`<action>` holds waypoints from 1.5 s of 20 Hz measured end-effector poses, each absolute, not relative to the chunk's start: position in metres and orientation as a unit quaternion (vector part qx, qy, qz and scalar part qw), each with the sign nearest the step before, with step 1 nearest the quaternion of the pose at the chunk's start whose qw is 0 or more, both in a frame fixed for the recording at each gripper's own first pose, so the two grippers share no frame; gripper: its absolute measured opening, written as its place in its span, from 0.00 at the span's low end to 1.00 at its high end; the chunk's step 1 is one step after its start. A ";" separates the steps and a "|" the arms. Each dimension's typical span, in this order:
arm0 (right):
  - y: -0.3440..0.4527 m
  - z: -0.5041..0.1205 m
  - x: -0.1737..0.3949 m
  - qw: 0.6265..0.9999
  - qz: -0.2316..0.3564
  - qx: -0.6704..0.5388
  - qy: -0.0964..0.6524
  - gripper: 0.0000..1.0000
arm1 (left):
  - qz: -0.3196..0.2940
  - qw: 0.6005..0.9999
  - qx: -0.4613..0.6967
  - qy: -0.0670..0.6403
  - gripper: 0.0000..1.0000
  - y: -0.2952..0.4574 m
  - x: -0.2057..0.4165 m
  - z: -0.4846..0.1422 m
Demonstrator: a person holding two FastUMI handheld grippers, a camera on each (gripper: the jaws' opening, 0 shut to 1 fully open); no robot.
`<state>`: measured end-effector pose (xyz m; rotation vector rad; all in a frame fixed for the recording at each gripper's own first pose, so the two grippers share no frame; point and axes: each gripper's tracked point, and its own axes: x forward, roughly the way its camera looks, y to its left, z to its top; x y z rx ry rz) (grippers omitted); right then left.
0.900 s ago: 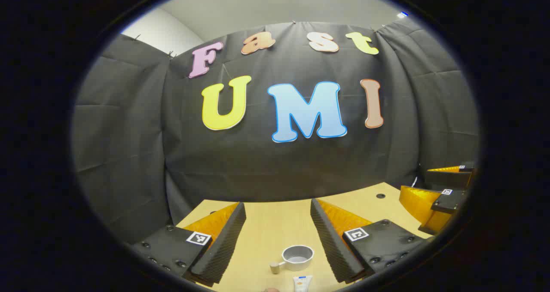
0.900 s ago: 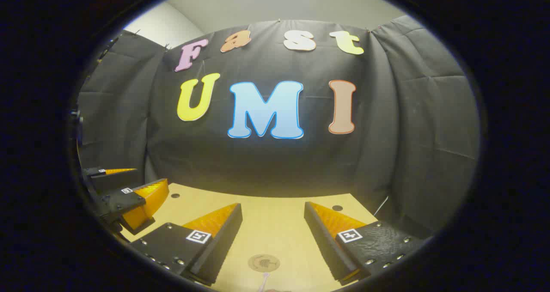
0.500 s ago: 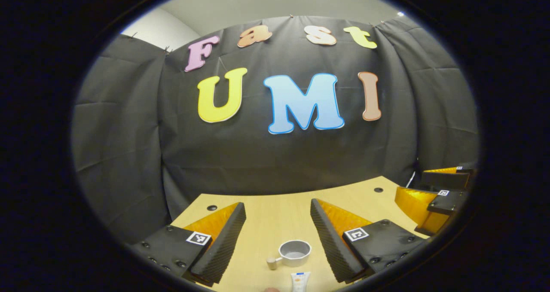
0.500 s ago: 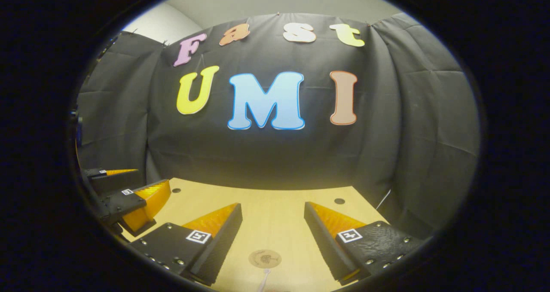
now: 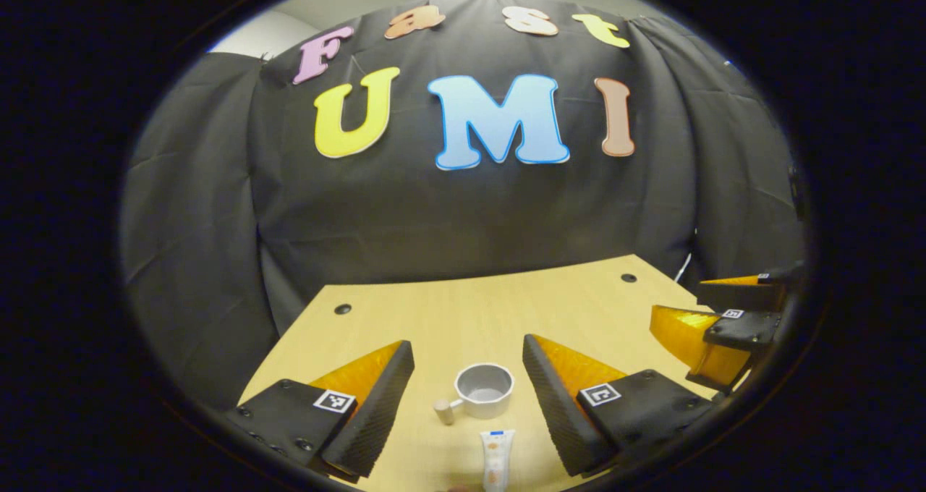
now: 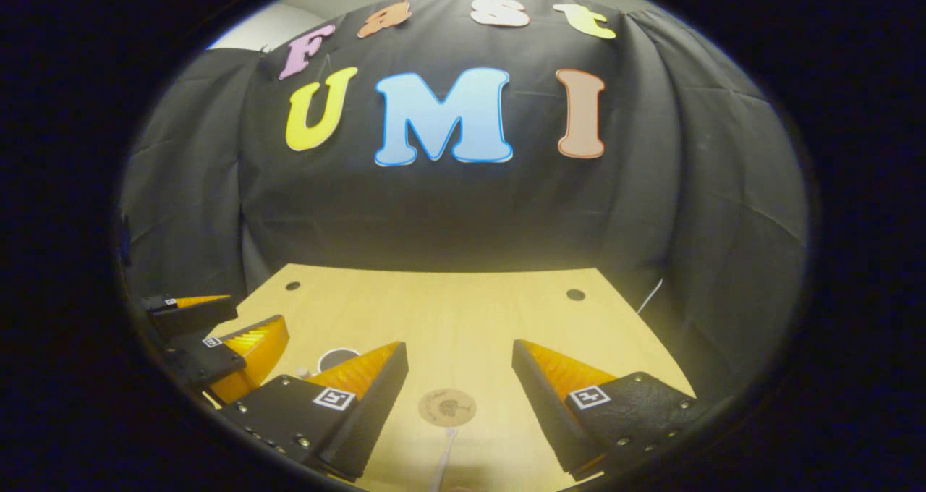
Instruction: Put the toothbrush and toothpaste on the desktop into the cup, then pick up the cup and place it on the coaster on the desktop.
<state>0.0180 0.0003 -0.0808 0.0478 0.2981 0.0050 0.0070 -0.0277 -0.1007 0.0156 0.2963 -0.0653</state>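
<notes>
Jaws of both grippers stand wide apart and hold nothing. Left gripper point(image 5: 469, 354) hangs above the light wooden worktop point(image 5: 470, 311), fingers spread either side of the cup point(image 5: 484, 390).

Left gripper view: the cup is a small grey one with a side handle ending in a pale knob, pointing to the view's left. It sits upright on the worktop, between the two fingers but touching neither. Its inside looks empty. The toothpaste point(image 5: 493, 456) lies flat on the worktop just in front of the cup, nearer the camera, a white tube with its long axis running roughly toward the cup; tube and cup are apart. The right gripper point(image 5: 712, 311) shows at the right edge of this view, above the worktop's right side, also spread open.

Right gripper view: the right gripper point(image 6: 460, 353) hangs over the worktop with the coaster point(image 6: 447, 407) between its fingers, touching neither. The coaster is a round brown disc with a dark mark at its middle, lying flat and bare. The toothbrush point(image 6: 441, 463) lies just in front of the coaster, nearer the camera; a thin pale strip of it reaches up almost to the coaster's near rim, and I cannot tell whether they touch. The left gripper point(image 6: 217, 318) shows at the left edge, and part of the cup's rim peeps out behind the right gripper's near finger.

Two small dark holes mark the worktop's far corners.
</notes>
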 end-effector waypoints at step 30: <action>0.033 -0.324 -0.027 0.829 0.039 -0.003 0.558 0.95 | -0.063 0.825 0.005 0.562 1.00 -0.035 -0.055 -0.386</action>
